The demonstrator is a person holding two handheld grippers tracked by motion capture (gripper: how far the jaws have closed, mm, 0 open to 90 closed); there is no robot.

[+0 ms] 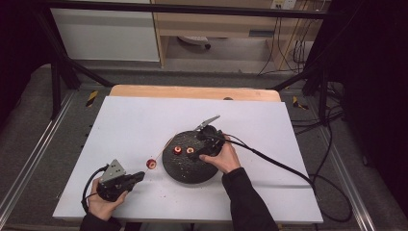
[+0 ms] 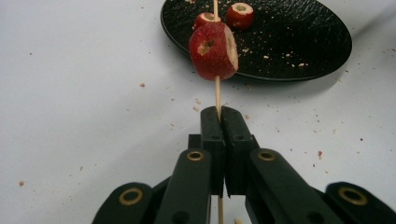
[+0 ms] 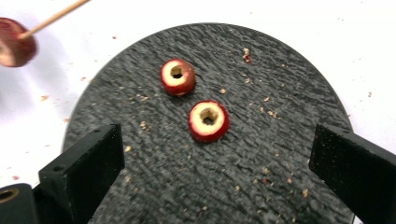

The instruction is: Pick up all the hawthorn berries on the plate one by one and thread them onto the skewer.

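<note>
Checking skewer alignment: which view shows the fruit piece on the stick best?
Left gripper view: the fruit piece is close and sharp, threaded on the stick. In the high view it is a tiny red dot; the right gripper view cuts it off, blurred, at the frame's edge.

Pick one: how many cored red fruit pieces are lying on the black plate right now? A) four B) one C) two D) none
C: the right gripper view shows two cored fruit pieces on the black plate; a third piece sits on the skewer off the plate.
</note>
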